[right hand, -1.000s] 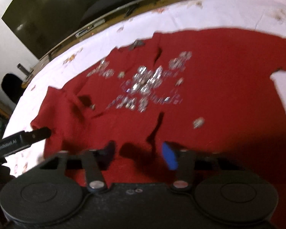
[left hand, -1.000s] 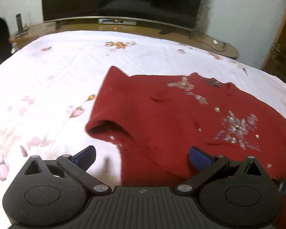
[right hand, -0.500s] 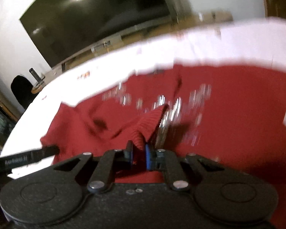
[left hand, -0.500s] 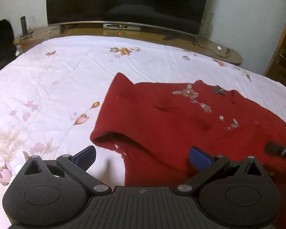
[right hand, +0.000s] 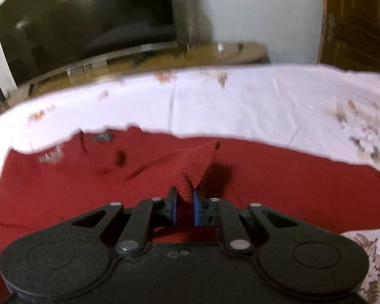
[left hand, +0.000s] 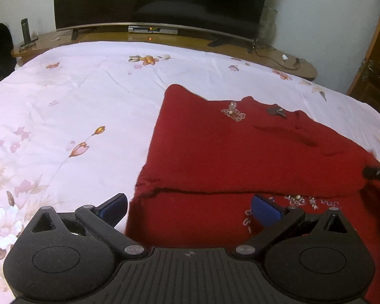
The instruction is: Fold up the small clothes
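Note:
A small red knit sweater with silver bead trim lies on the white floral bedsheet. Its near half is folded over toward the collar, leaving a fold edge across the front. My left gripper is open and empty, hovering just above the sweater's near left edge. My right gripper is shut on a pinch of the red sweater and holds that corner lifted over the rest of the garment. The right gripper's tip also shows at the right edge of the left wrist view.
A dark TV stands on a wooden bench past the far edge of the bed. A wooden door is at the right. Bare sheet lies left of the sweater.
My right gripper shut on the sweater's fabric and carried it up and over toward the collar, folding the near part over the beaded front. The left gripper stayed open.

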